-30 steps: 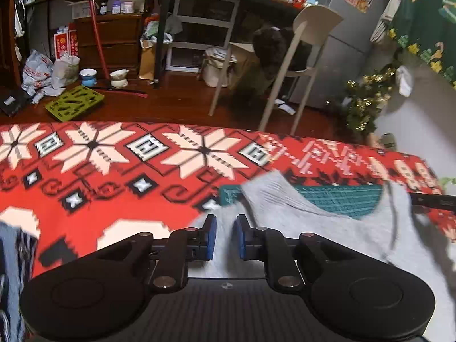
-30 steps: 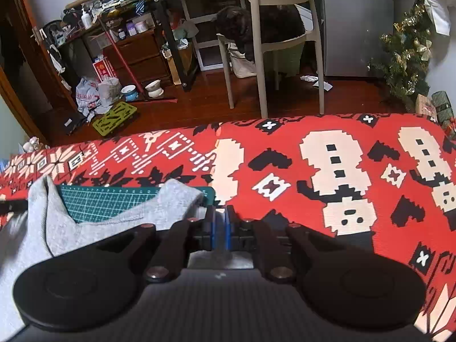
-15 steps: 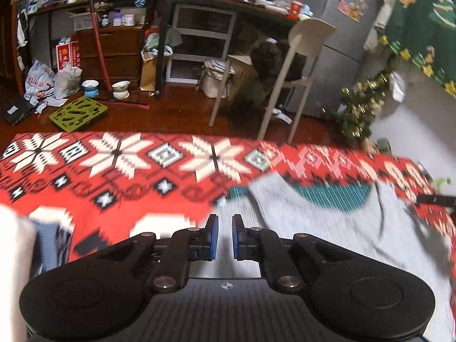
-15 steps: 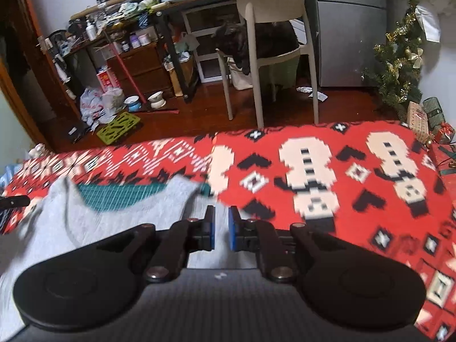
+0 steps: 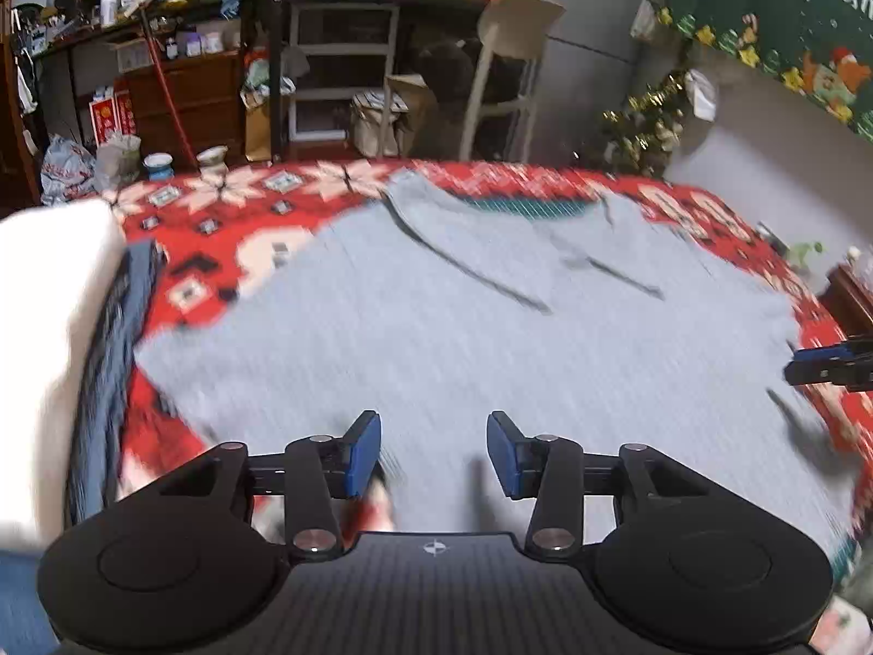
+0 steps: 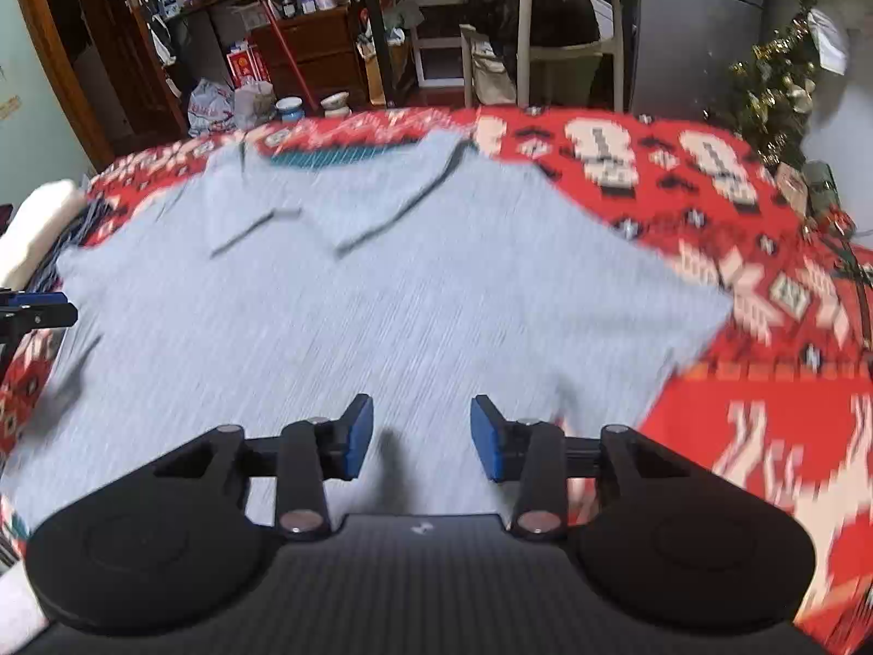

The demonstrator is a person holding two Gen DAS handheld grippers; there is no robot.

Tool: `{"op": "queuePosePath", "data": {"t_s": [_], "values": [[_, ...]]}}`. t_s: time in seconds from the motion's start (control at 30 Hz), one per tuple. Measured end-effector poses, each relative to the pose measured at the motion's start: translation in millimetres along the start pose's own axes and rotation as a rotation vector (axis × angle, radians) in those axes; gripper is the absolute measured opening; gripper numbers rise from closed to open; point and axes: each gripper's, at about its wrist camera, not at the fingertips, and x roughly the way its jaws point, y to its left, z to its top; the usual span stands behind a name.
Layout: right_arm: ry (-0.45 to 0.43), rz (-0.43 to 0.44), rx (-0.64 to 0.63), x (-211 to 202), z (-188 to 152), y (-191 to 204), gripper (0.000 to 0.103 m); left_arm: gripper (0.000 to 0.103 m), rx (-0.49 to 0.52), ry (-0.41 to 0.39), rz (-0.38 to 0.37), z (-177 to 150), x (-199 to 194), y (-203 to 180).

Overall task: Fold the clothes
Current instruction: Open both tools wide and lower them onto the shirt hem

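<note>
A grey shirt (image 5: pixel 436 327) lies spread flat across the middle of both frames on a tabletop covered by a red patterned cloth (image 6: pixel 709 191), its neckline toward the upper centre with a green cutting mat (image 5: pixel 518 207) showing through the opening. The left gripper (image 5: pixel 434 453) hangs over the near hem with its jaws wide and nothing between them; the right gripper (image 6: pixel 422 436) does the same at its own stretch of hem, equally wide and empty. In the left view the other gripper's tip shows at the right edge, beside the shirt's side.

The shirt looks laid out full width with no fold across its body, so my judgement is that this is the spreading-out stage, or a pause between folds. Any next grip calls for pinching just the fabric edge, not the cloth beneath it.

A stack of other clothes (image 5: pixel 60 327), white over dark, sits at the left of the left frame, just beside the sleeve, and crowds that side. Motion blur hides fine creases.
</note>
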Motion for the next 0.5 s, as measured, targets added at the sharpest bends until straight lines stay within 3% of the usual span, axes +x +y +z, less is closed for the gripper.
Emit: {"op": "queuePosePath", "data": {"t_s": [0.07, 0.23, 0.33, 0.37, 0.4, 0.5], "values": [[0.005, 0.001, 0.000, -9.5, -18.8, 11.2, 0.058, 0.048, -0.018, 0.006, -0.003, -11.4, -6.0, -7.3], [-0.011, 0.013, -0.003, -24.4, -53.6, 29.2, 0.071, 0.050, -0.044, 0.063, -0.040, -34.3, -11.3, -19.9], [0.005, -0.008, -0.005, -29.5, -68.5, 31.7, 0.077, 0.055, 0.009, 0.089, 0.024, -46.0, -10.0, -31.4], [0.010, -0.015, -0.004, -30.9, -72.9, 32.5, 0.081, 0.059, 0.027, 0.082, 0.044, -49.1, -11.1, -35.9], [0.007, -0.015, -0.002, -32.4, -77.5, 33.1, 0.083, 0.070, 0.039, 0.080, 0.060, -51.9, -11.8, -39.7], [0.024, -0.004, 0.005, -32.4, -85.2, 33.8, 0.100, 0.088, 0.031, 0.083, 0.061, -56.4, -10.7, -44.8]]}}
